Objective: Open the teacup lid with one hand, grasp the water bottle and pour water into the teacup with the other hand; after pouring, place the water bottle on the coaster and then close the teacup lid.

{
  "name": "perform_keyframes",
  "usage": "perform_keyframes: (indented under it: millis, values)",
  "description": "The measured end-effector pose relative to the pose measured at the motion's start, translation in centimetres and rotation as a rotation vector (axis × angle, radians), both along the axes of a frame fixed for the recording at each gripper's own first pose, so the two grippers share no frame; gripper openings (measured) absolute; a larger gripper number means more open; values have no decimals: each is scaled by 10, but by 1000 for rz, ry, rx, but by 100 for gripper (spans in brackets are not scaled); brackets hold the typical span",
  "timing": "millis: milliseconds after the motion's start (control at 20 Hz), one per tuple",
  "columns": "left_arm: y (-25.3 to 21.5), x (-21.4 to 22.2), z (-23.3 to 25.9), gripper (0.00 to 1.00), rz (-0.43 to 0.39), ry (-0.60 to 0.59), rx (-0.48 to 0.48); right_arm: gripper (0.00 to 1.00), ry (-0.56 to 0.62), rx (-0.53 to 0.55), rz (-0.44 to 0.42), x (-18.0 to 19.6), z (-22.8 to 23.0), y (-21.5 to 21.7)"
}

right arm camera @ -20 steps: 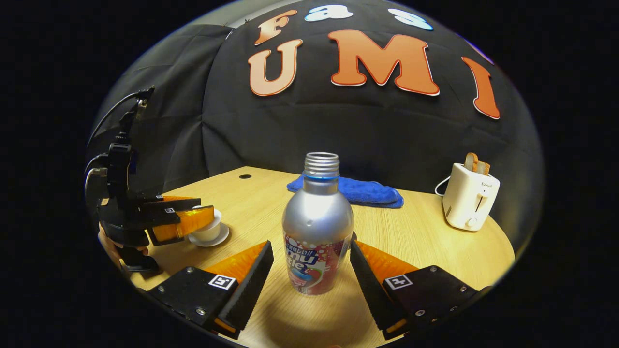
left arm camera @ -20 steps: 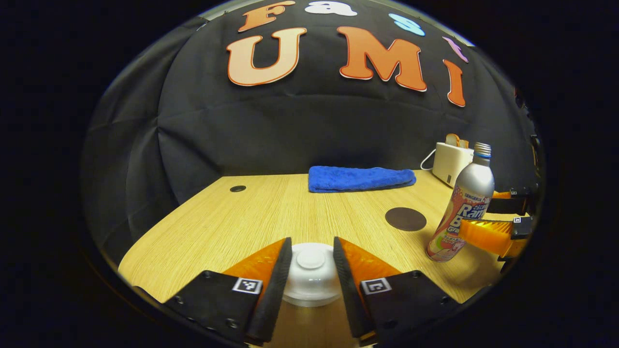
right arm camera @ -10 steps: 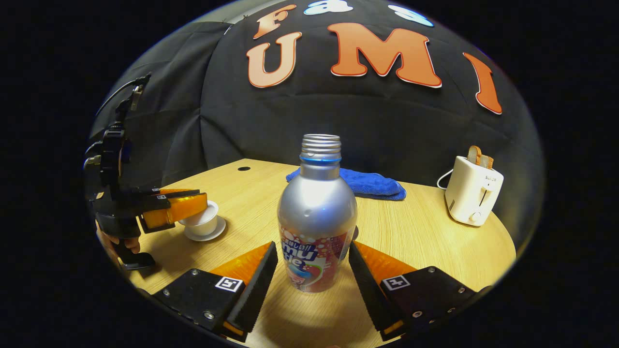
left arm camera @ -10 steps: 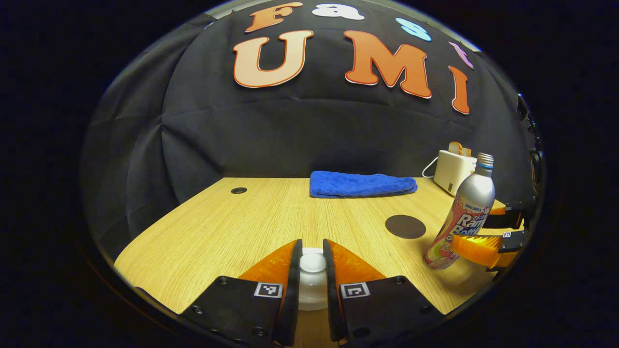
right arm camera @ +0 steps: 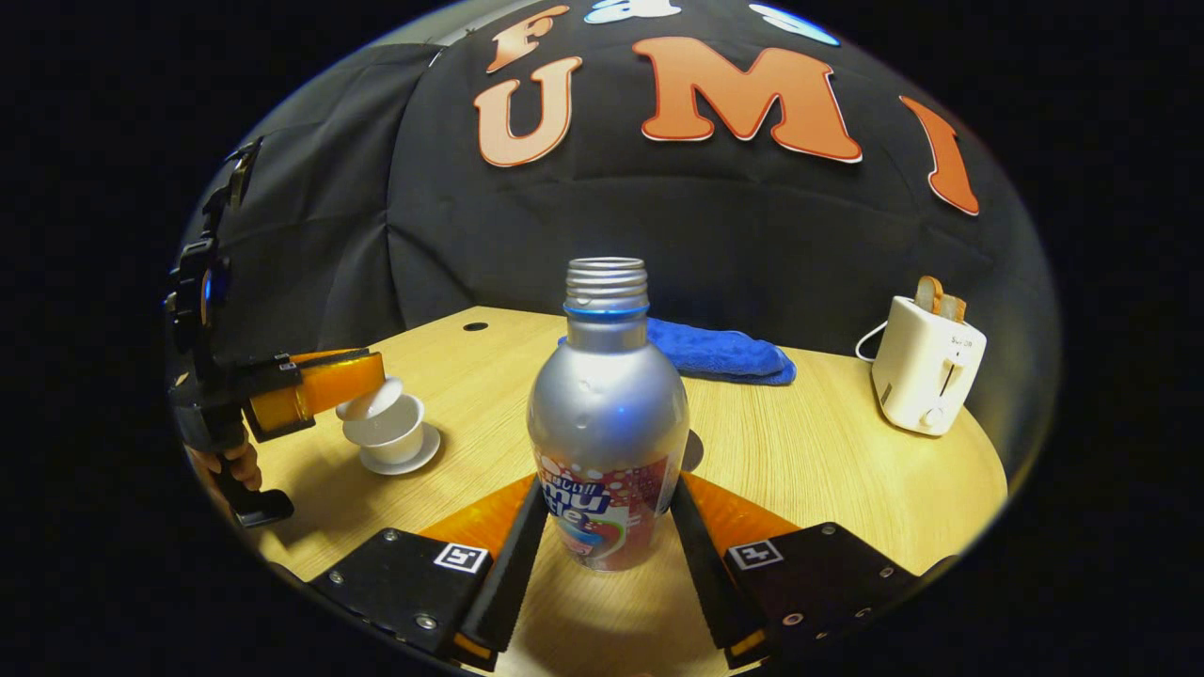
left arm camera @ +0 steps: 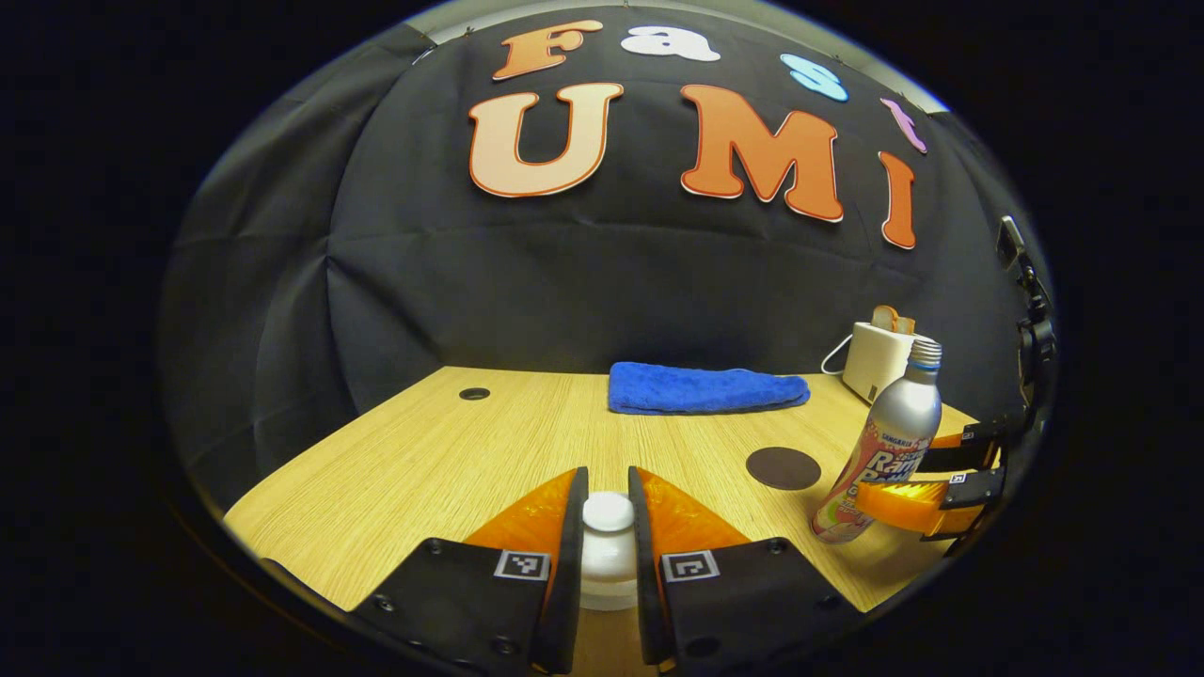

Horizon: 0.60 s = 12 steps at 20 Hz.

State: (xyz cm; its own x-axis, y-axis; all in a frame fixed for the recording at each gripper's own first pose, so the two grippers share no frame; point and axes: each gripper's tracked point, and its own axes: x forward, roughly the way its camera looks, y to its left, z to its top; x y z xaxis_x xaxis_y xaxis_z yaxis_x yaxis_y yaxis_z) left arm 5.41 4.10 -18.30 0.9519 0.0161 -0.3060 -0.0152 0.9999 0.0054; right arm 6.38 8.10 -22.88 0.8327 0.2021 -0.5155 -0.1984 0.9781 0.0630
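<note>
Left gripper view: the left gripper (left arm camera: 608, 541) is clamped on the knob of the teacup lid (left arm camera: 608, 555), both fingers pressing its sides, so the lid can be taken clear by its handle without touching the cup. Far right on the table (left arm camera: 442, 451), the water bottle (left arm camera: 884, 451) stands between the fingers of the right gripper (left arm camera: 908, 480). The dark round coaster (left arm camera: 783, 467) lies just left of the bottle, bare, judged to be kept free as the bottle's resting place after pouring. A blue towel (left arm camera: 705, 387) and a white toaster (left arm camera: 875, 357) sit at the far edge, clear of the work.

Right gripper view: the right gripper (right arm camera: 602, 527) has its fingers against the lower, labelled part of the water bottle (right arm camera: 607, 423), one on each side, and appears closed on it; the grip is low, judged to leave the open neck free for tipping. At the left, the left gripper (right arm camera: 315, 390) holds the teacup lid (right arm camera: 369, 400) tilted above the white teacup (right arm camera: 386, 428), which stands on its saucer (right arm camera: 400, 461). The cup mouth is partly uncovered. Pouring has not begun; the bottle is upright and well apart from the cup.
</note>
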Motion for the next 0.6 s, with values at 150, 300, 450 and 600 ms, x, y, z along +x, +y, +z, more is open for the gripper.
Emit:
perform_keyframes:
  millis: [150, 300, 450, 600]
  values:
    - [6, -3, 3, 30, 14, -4, 2, 78, -17, -64, 5, 1, 7, -3]
    - [14, -10, 9, 29, 27, -11, 6, 78, -30, -130, 9, 3, 15, -10]
    - [23, -17, 16, 29, 48, -20, 7, 78, -40, -203, 20, 5, 22, -16]
    - [35, -23, 19, 29, 67, -27, 12, 78, -34, -285, 39, 5, 20, -18]
